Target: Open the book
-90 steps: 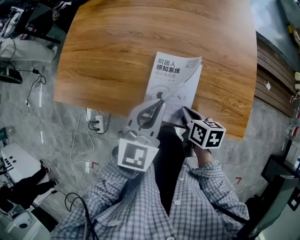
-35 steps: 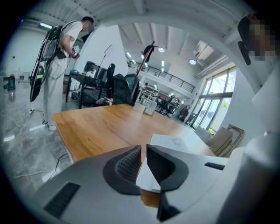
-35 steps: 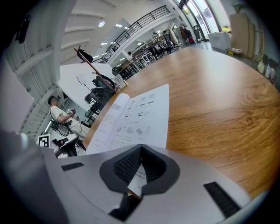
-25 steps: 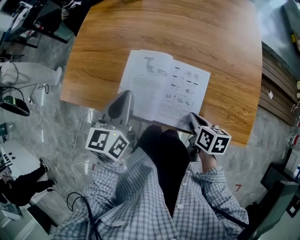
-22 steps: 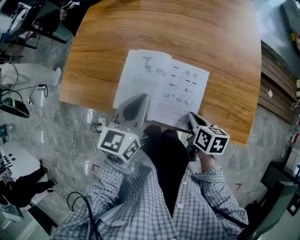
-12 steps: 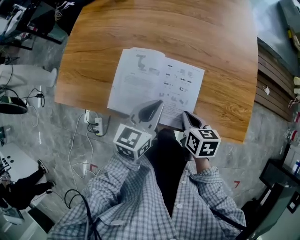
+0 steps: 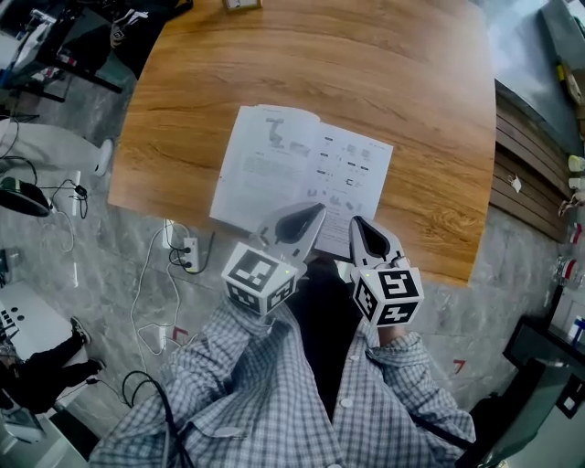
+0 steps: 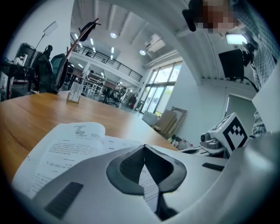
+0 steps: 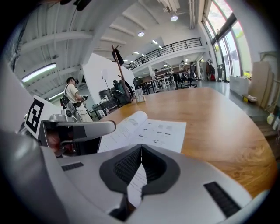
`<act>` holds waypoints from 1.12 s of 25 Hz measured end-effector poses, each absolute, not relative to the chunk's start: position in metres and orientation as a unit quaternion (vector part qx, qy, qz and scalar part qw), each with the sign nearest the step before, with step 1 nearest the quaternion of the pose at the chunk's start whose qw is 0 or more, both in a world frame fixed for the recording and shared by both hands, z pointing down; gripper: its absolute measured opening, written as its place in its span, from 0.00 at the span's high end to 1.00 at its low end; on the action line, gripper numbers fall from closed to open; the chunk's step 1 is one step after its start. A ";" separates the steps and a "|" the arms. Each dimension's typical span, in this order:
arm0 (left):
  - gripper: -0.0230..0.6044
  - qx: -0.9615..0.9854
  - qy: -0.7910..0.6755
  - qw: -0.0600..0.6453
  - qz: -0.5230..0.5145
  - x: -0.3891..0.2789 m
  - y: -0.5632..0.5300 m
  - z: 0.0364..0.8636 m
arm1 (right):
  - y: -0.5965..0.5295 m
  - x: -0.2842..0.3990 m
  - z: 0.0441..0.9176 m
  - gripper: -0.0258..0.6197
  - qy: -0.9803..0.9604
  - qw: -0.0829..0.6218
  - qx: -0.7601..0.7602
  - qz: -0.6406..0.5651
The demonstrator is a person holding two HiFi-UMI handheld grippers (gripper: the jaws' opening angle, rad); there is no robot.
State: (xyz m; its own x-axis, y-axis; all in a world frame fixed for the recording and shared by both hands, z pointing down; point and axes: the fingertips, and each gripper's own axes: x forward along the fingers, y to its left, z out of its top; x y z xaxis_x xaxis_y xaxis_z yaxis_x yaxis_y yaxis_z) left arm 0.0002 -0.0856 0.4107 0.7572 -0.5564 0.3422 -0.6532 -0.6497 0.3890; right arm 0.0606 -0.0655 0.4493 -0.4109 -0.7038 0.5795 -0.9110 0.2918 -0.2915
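The book [image 7: 292,164] lies open and flat on the wooden table [image 7: 420,110], both white printed pages showing; the left page bulges a little near the spine. My left gripper [image 7: 315,211] is shut with nothing in it, its tips over the near edge of the pages. My right gripper [image 7: 355,222] is also shut and empty, just right of the left one at the book's near edge. In the left gripper view the jaws [image 8: 144,146] meet above the book [image 8: 65,148]. In the right gripper view the jaws [image 9: 141,146] meet, with the book [image 9: 148,129] beyond.
A small card stand [image 7: 239,5] sits at the table's far edge. Cables and a power strip [image 7: 187,247] lie on the floor at the left. A slatted panel [image 7: 526,183] runs along the right. A person [image 9: 72,94] stands far off.
The book, closed at first, now lies open. My left gripper has swung from the left page's near corner rightward to the book's near edge. My right gripper has risen and rolled.
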 end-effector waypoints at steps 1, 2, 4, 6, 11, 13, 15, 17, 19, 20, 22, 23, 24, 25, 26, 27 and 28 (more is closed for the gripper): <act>0.95 0.903 -0.331 0.260 0.087 0.002 -0.086 0.405 | -0.068 0.061 0.444 0.93 -0.786 0.172 0.515 0.294; 0.95 0.904 -0.328 0.264 0.077 0.005 -0.086 0.398 | -0.070 0.062 0.439 0.93 -0.787 0.171 0.517 0.290; 0.95 0.909 -0.323 0.255 0.067 0.009 -0.088 0.384 | -0.074 0.064 0.428 0.93 -0.788 0.165 0.522 0.282; 0.95 0.915 -0.320 0.236 0.064 0.012 -0.090 0.370 | -0.077 0.065 0.417 0.93 -0.789 0.157 0.526 0.278; 0.95 0.922 -0.321 0.211 0.046 0.011 -0.097 0.338 | -0.084 0.068 0.388 0.93 -0.795 0.142 0.532 0.255; 0.95 0.923 -0.320 0.213 0.033 0.010 -0.100 0.326 | -0.088 0.069 0.373 0.93 -0.799 0.135 0.536 0.236; 0.95 0.925 -0.318 0.205 0.026 0.009 -0.103 0.314 | -0.093 0.070 0.358 0.93 -0.803 0.130 0.540 0.218; 0.95 0.929 -0.314 0.192 0.028 0.010 -0.103 0.306 | -0.096 0.071 0.347 0.93 -0.805 0.129 0.543 0.203; 0.95 0.931 -0.311 0.188 0.028 0.010 -0.101 0.300 | -0.099 0.072 0.337 0.93 -0.805 0.130 0.547 0.189; 0.95 0.932 -0.310 0.188 0.027 0.010 -0.101 0.297 | -0.100 0.073 0.332 0.93 -0.806 0.129 0.549 0.183; 0.95 0.932 -0.309 0.188 0.026 0.010 -0.100 0.294 | -0.101 0.074 0.322 0.93 -0.806 0.123 0.553 0.171; 0.95 0.932 -0.309 0.187 0.025 0.009 -0.099 0.292 | -0.101 0.074 0.316 0.93 -0.806 0.119 0.555 0.166; 0.95 0.933 -0.309 0.185 0.024 0.009 -0.099 0.290 | -0.101 0.074 0.311 0.93 -0.807 0.115 0.557 0.159; 0.95 0.933 -0.310 0.182 0.022 0.009 -0.100 0.288 | -0.101 0.074 0.305 0.93 -0.808 0.110 0.558 0.152; 0.95 0.934 -0.310 0.179 0.020 0.009 -0.100 0.285 | -0.100 0.074 0.300 0.93 -0.809 0.105 0.559 0.146; 0.95 0.934 -0.309 0.177 0.018 0.009 -0.101 0.283 | -0.099 0.075 0.295 0.93 -0.810 0.098 0.561 0.141; 0.95 0.935 -0.307 0.175 0.018 0.010 -0.101 0.281 | -0.099 0.075 0.290 0.93 -0.810 0.093 0.563 0.136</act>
State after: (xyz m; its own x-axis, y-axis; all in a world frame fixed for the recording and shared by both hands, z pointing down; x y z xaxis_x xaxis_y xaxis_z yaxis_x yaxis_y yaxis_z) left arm 0.0101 -0.1011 0.2809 0.8112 -0.5677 0.1401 -0.5800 -0.7508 0.3162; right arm 0.0751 -0.0987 0.2903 -0.3493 -0.8867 0.3029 -0.9370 0.3297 -0.1154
